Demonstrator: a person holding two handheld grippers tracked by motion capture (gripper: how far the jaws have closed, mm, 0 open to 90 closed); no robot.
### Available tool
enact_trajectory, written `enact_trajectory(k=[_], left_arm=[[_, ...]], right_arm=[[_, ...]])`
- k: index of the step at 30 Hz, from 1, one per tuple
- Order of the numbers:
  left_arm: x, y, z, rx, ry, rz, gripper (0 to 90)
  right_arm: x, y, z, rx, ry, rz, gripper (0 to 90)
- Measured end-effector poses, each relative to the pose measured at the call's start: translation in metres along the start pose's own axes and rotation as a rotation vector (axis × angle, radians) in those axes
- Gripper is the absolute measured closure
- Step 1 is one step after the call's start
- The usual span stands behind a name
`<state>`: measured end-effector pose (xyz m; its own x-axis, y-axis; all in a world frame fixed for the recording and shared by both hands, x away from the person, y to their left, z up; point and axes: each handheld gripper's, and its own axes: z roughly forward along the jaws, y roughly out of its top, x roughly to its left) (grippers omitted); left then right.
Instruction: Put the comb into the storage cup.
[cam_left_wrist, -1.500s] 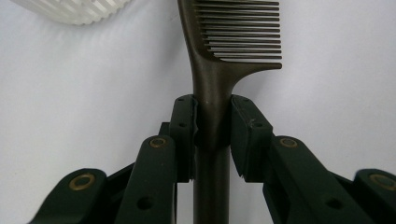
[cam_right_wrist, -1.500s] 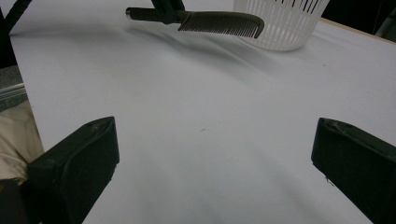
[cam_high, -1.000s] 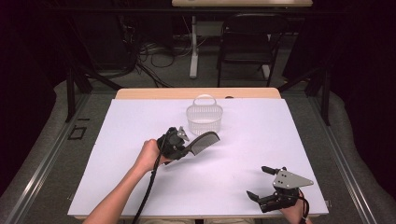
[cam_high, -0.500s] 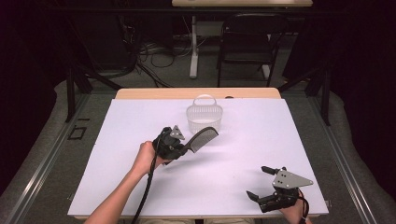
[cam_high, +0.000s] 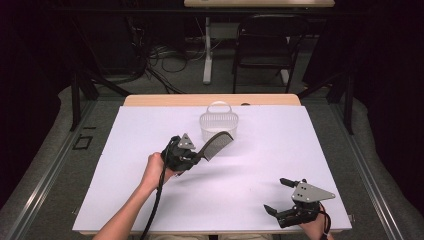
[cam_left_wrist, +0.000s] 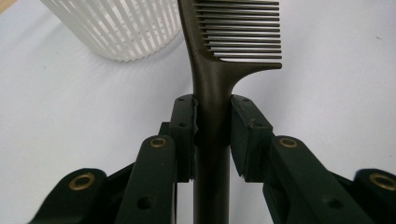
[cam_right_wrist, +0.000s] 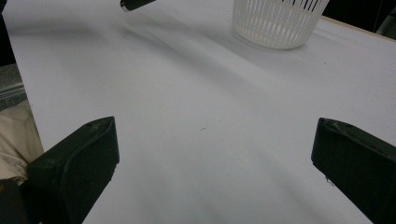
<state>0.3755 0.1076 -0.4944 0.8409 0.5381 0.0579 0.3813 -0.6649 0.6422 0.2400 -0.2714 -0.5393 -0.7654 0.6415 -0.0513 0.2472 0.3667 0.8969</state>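
While the left gripper (cam_high: 192, 156) clamps the dark comb's (cam_left_wrist: 219, 70) handle, the comb's tip is cut off in the left gripper view. Beside it the white slatted basket (cam_left_wrist: 121, 30) shows partly. The right gripper (cam_high: 284, 196) rests with jaws wide apart, empty

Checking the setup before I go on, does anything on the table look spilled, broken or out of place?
Nothing stands out. The white basket stands upright, the left gripper holds the dark comb squarely by its handle, and the right gripper rests open on the table.
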Motion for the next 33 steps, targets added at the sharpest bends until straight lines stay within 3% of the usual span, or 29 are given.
enact_trajectory(k=[16, 33], left_arm=[[0.007, -0.019, -0.005, -0.112, 0.029, -0.080, 72.1], [0.009, -0.027, -0.015, -0.184, 0.067, -0.129, 72.2]], right_arm=[[0.000, 0.000, 0.000, -0.001, -0.002, 0.004, 0.6], [0.001, 0.001, -0.002, -0.003, 0.003, -0.007, 0.6]])
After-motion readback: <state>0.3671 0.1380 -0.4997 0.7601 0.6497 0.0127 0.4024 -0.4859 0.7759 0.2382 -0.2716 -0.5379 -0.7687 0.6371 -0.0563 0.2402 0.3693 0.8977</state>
